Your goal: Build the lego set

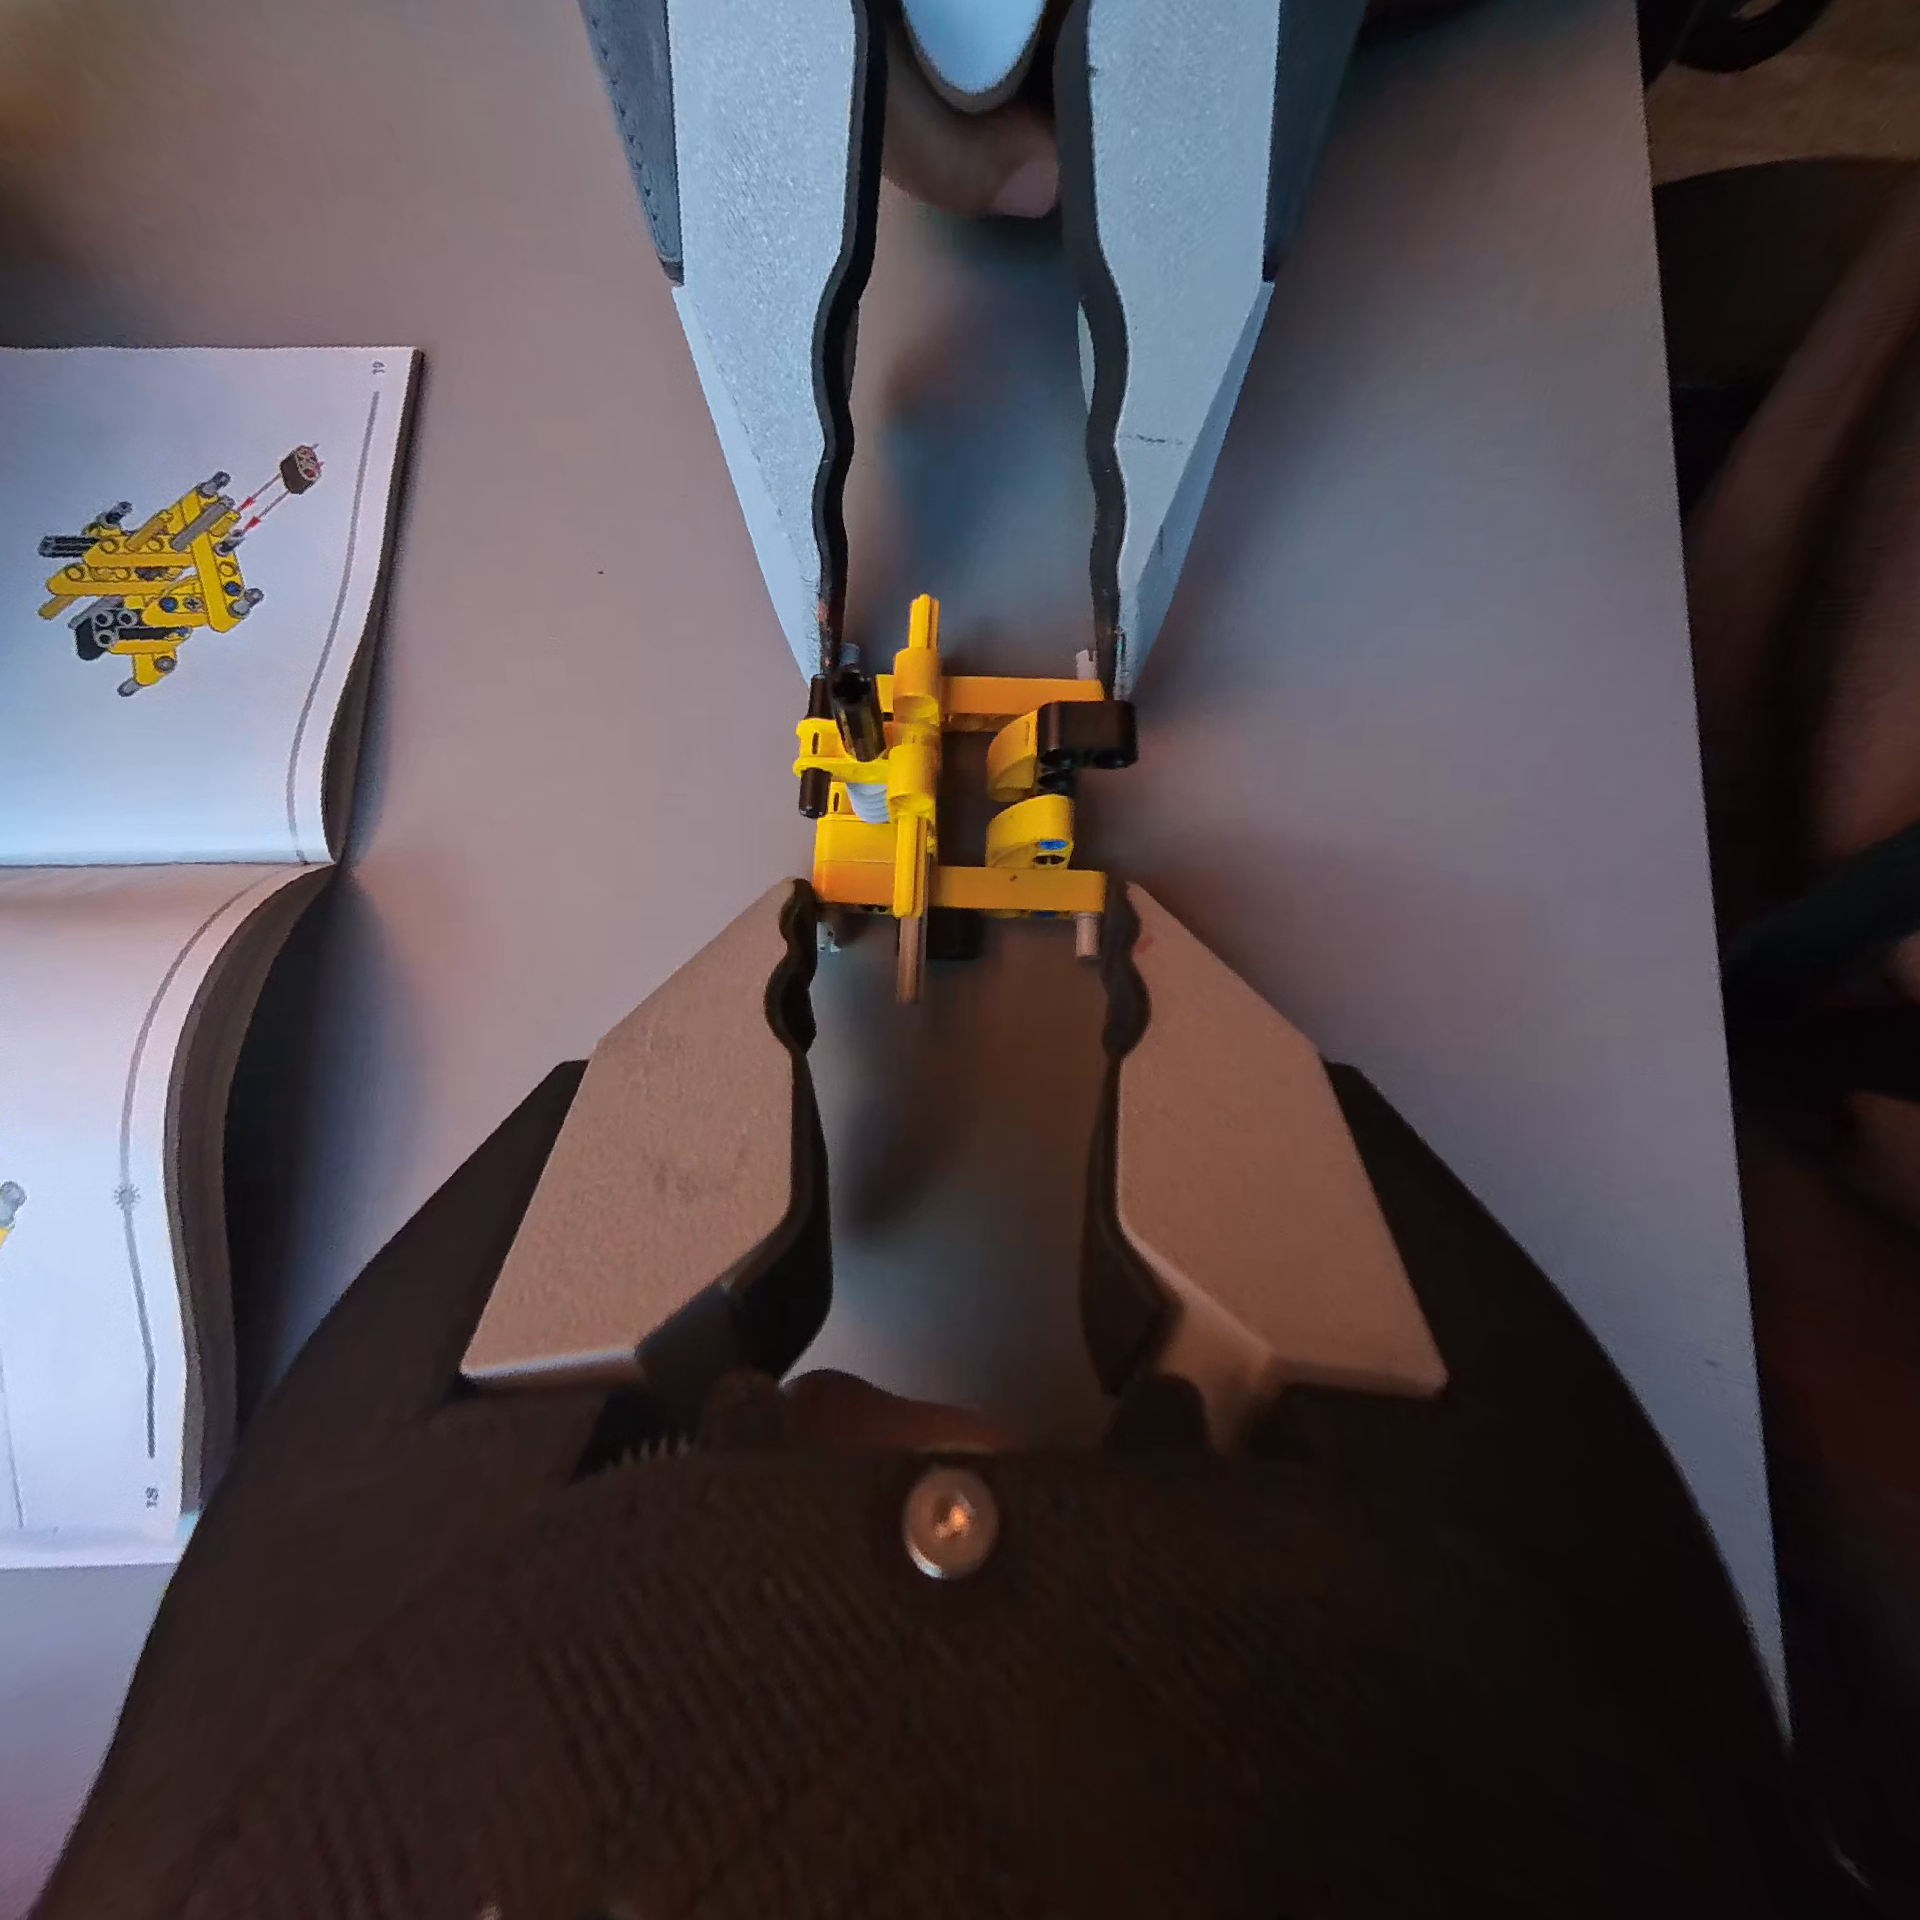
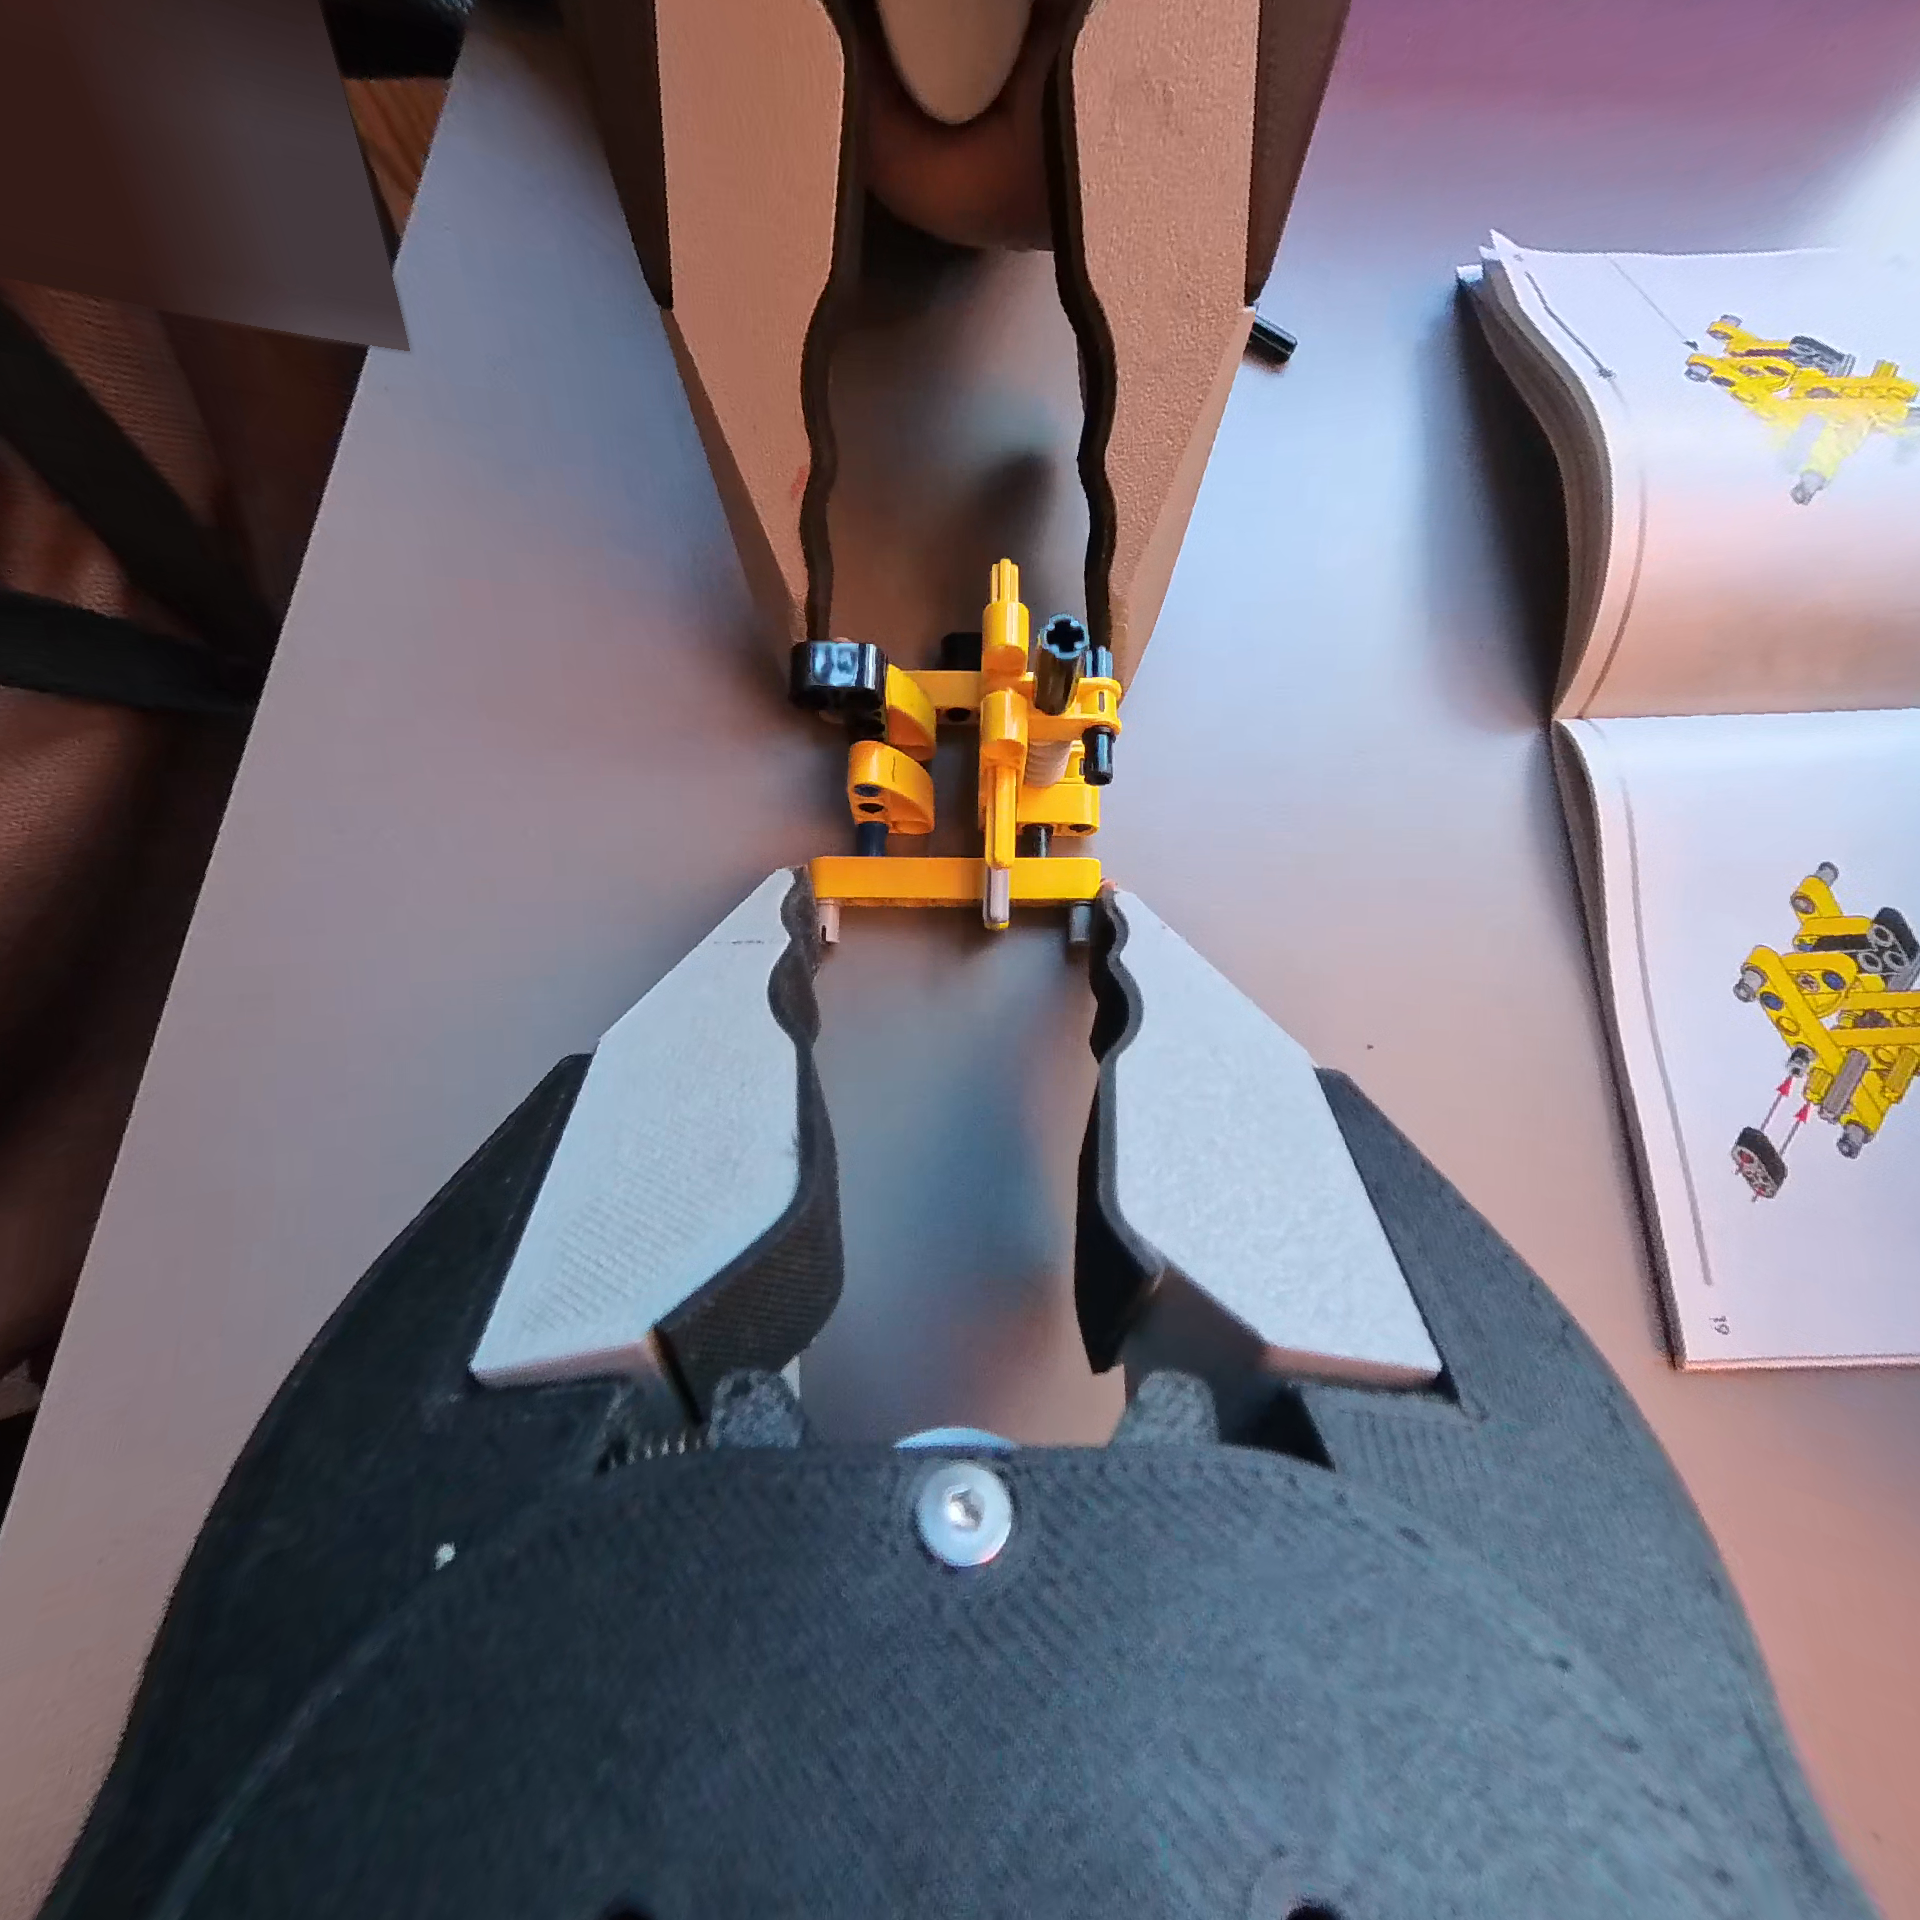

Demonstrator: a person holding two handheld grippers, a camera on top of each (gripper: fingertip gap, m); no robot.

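Observation:
A small yellow and black lego assembly [image 1: 961, 790] sits between my two grippers, which face each other over the grey table [image 1: 520, 312]. My left gripper [image 1: 958, 909] closes its fingertips on the two ends of the near yellow beam. My right gripper [image 1: 971, 665] comes in from the far side and closes on the opposite beam and its black end pieces. In the right wrist view the assembly [image 2: 977, 769] shows the same way: my right gripper [image 2: 954, 909] clamps the near beam, and my left gripper [image 2: 958, 634] holds the far side. Whether the assembly rests on the table cannot be told.
An open instruction booklet [image 1: 187, 623] lies on the table to the left of the left gripper; it also shows at the right of the right wrist view [image 2: 1766, 935]. A small black piece [image 2: 1273, 338] lies beside the left gripper. The table edge [image 1: 1683, 727] runs close on the other side. Less than 4 cm separates the two grippers' tips.

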